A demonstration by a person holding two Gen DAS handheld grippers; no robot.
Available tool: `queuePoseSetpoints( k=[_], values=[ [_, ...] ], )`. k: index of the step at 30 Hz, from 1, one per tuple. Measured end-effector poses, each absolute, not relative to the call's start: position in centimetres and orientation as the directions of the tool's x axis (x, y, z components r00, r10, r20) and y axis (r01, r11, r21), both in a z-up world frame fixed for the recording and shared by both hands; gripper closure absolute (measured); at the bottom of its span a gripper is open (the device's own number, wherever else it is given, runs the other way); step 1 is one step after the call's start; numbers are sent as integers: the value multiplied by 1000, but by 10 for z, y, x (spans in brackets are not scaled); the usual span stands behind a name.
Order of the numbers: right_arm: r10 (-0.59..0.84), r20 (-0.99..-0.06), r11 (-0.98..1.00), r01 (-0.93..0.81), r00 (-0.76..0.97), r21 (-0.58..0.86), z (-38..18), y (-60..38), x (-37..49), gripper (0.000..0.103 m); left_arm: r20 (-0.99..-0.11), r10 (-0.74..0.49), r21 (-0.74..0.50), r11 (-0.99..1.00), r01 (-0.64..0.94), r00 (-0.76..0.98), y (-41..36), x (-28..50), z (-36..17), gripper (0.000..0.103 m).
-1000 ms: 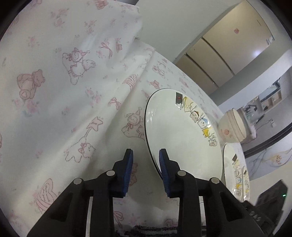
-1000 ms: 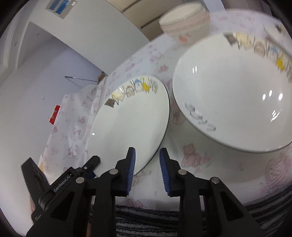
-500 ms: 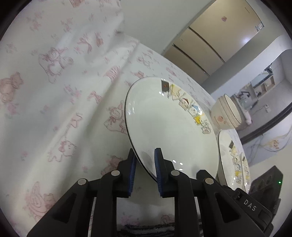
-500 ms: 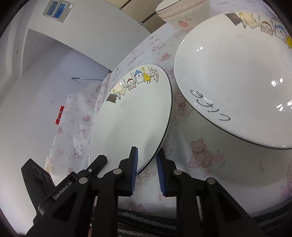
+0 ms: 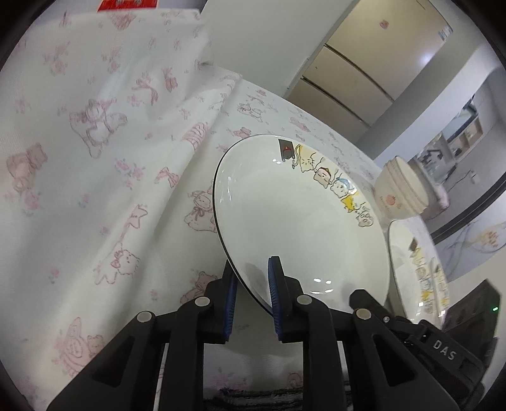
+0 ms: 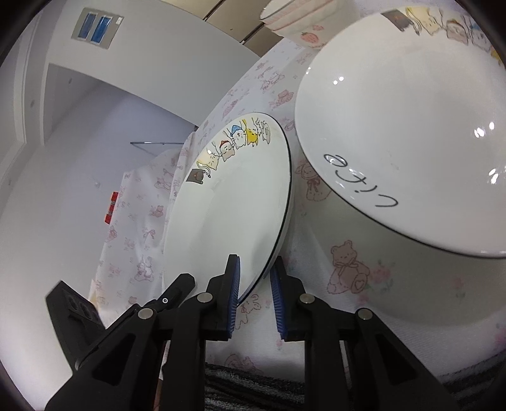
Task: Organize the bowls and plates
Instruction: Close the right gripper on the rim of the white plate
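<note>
A white plate with cartoon animals on its rim [image 5: 300, 221] is held tilted above the pink-print tablecloth [image 5: 110, 189]. My left gripper [image 5: 249, 294] is shut on its near rim. My right gripper [image 6: 253, 291] is shut on the same plate [image 6: 231, 205] from the opposite side. A second cartoon plate [image 6: 411, 142] lies to the right in the right wrist view and shows partly in the left wrist view [image 5: 411, 268]. A stack of cream bowls with a strawberry print [image 5: 401, 193] stands behind the plates and shows in the right wrist view [image 6: 294, 19].
The tablecloth rises in folds over something at the left [image 5: 79, 95]. Cabinet doors [image 5: 363, 72] and a white wall stand behind the table. A dark striped mat [image 6: 253, 385] lies at the table's near edge.
Both grippers have closed on the plate's rim from opposite sides and lifted it, so it now tilts up off the cloth.
</note>
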State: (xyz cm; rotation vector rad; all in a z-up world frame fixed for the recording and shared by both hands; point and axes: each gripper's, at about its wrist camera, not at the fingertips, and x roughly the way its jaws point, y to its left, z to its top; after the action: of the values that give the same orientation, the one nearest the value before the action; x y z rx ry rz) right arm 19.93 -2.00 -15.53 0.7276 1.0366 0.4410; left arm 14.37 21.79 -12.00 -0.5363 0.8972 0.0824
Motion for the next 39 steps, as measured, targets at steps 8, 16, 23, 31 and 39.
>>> queuePoseSetpoints(
  k=[8, 16, 23, 31, 39],
  values=[
    [630, -615, 714, -42, 474, 699, -147, -15, 195, 83, -734, -109, -373, 889, -264, 670, 213, 134, -108, 80],
    [603, -659, 747, -30, 450, 664, -140, -17, 186, 83, -756, -128, -387, 878, -281, 642, 216, 118, -103, 79],
    [574, -642, 779, -97, 509, 620, -101, -23, 148, 83, -708, -114, -398, 880, -261, 697, 205, 75, -71, 79],
    [581, -614, 772, -124, 534, 623, -92, -30, 128, 83, -679, -74, -383, 885, -266, 730, 193, 47, -60, 78],
    [583, -570, 772, -176, 579, 610, -87, -26, 121, 83, -637, -55, -367, 899, -240, 769, 192, 41, -52, 78]
  ],
)
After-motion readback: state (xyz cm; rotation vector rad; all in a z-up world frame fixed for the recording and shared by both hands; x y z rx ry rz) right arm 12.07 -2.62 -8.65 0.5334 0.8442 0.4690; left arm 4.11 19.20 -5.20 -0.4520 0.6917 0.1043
